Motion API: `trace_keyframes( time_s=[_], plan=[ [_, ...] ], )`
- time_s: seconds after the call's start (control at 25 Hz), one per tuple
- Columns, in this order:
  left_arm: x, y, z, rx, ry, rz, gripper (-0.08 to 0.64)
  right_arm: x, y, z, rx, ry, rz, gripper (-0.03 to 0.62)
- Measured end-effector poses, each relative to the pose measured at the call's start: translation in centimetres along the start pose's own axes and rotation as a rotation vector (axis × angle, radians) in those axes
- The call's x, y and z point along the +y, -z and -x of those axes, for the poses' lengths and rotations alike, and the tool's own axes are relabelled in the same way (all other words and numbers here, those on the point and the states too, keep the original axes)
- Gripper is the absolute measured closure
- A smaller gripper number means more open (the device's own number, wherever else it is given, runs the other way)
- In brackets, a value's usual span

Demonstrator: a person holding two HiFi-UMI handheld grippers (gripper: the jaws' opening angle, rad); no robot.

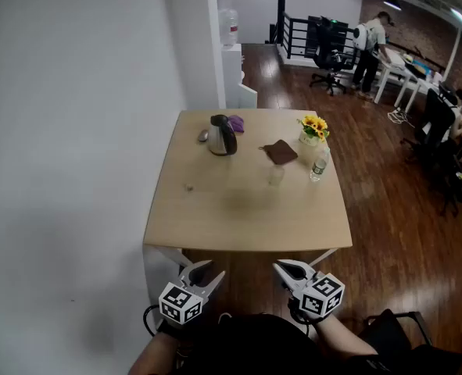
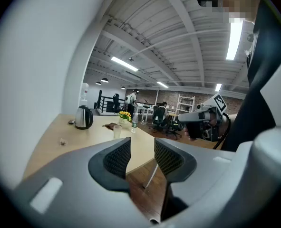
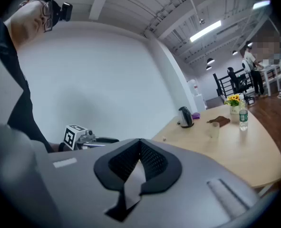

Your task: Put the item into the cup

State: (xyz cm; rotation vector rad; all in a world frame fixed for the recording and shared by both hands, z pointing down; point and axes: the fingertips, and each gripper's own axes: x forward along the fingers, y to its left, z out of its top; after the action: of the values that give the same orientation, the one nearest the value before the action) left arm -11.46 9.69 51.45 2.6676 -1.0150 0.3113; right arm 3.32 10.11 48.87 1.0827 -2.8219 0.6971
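A clear cup stands upright right of the table's middle; it also shows in the left gripper view and the right gripper view. A small pale item lies on the left part of the tabletop. Both grippers hang below the table's near edge, well short of either object. My left gripper is open and holds nothing. The jaw tips of my right gripper meet, so it is shut and empty.
On the wooden table stand a dark kettle, a brown cloth, a water bottle and sunflowers in a vase. A white wall runs along the left. A person and office chairs are far behind.
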Motion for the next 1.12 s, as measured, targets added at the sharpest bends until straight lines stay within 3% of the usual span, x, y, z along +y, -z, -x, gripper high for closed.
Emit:
trace_keyframes(
  time_s=[0.84,1.12],
  plan=[
    [3.9,-1.0,-3.3,0.031,-0.141,-0.046,0.41,-3.5,-0.8,1.1,0.014,-0.054,0.07,0.584],
    [8.0,-1.1,-4.8,0.038,-0.187,-0.045,0.41,-5.7,-1.7,-0.8,0.032,-0.055,0.085,0.584]
  ],
)
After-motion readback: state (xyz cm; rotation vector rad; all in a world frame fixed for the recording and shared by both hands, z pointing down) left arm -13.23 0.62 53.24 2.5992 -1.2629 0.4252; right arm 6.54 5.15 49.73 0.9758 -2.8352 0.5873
